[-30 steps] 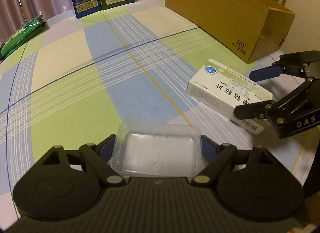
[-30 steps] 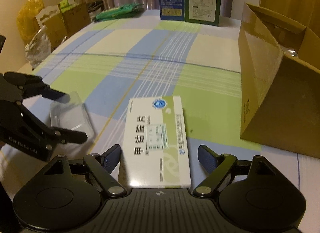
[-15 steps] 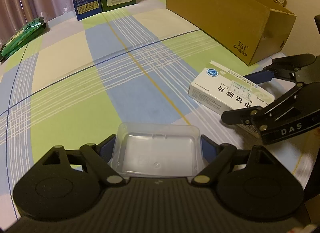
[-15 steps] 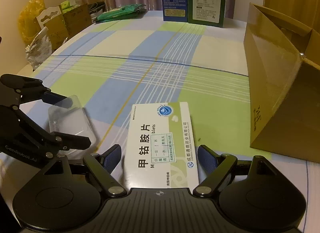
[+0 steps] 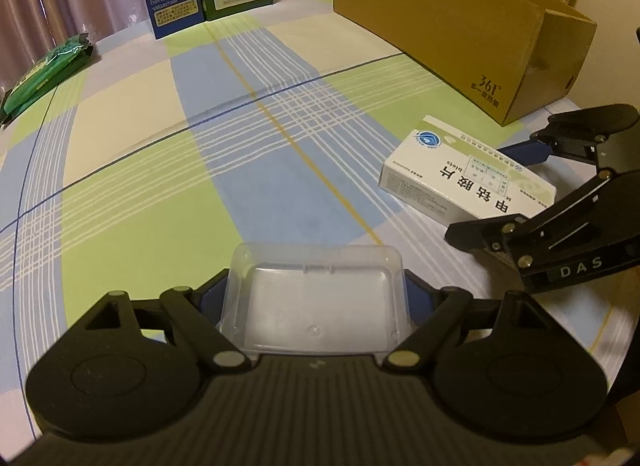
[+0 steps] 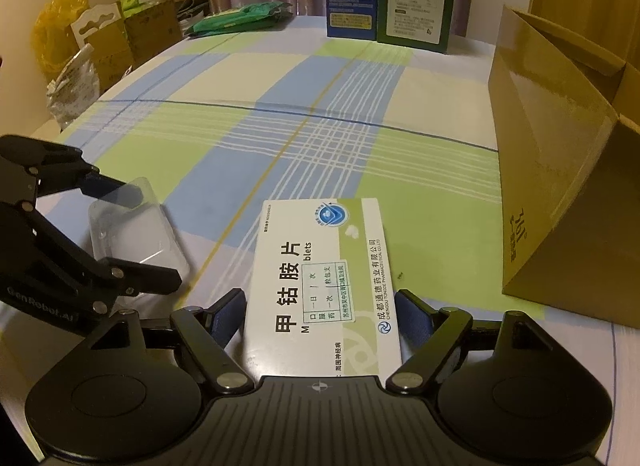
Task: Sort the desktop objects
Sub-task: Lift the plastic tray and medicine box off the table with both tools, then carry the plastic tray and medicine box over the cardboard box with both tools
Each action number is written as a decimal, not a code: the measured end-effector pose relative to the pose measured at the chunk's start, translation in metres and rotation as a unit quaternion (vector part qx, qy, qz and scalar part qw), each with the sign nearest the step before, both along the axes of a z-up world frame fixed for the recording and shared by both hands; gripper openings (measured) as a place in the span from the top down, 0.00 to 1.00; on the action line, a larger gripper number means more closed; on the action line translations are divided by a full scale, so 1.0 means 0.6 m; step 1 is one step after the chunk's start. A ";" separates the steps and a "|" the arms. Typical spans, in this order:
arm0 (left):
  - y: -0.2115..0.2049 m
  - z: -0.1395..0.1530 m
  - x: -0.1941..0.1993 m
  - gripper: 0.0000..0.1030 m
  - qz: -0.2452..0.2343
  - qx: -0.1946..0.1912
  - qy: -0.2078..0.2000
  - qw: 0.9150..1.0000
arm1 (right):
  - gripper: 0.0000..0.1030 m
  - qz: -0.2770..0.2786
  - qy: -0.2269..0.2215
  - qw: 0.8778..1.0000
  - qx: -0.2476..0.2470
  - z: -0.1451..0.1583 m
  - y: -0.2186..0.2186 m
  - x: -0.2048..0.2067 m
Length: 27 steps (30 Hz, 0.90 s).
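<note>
Left gripper (image 5: 316, 298) pinches the clear plastic tray (image 5: 316, 302) between its fingers; the thin walls could buckle and slip. Right gripper (image 6: 320, 316) hugs the medicine box (image 6: 320, 286), which could twist loose when lifted.

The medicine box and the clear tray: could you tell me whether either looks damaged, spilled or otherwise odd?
Nothing stands out. The medicine box looks intact and closed, lying flat between the right claw fingers. The clear tray shows no cracks or contents, seated between the left claw fingers. No spill shows on the tablecloth.
</note>
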<state>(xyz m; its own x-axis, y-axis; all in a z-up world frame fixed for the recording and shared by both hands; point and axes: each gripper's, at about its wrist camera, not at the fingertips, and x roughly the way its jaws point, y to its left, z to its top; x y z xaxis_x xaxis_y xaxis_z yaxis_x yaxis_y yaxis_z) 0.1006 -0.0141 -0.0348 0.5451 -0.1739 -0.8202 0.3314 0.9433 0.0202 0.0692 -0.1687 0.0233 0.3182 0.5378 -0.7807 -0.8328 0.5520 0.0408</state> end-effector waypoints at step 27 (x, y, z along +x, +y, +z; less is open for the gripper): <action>-0.016 0.044 -0.017 0.20 0.042 -0.009 -0.036 0.998 | 0.34 -0.052 -0.026 0.997 0.043 0.037 -0.030 -0.008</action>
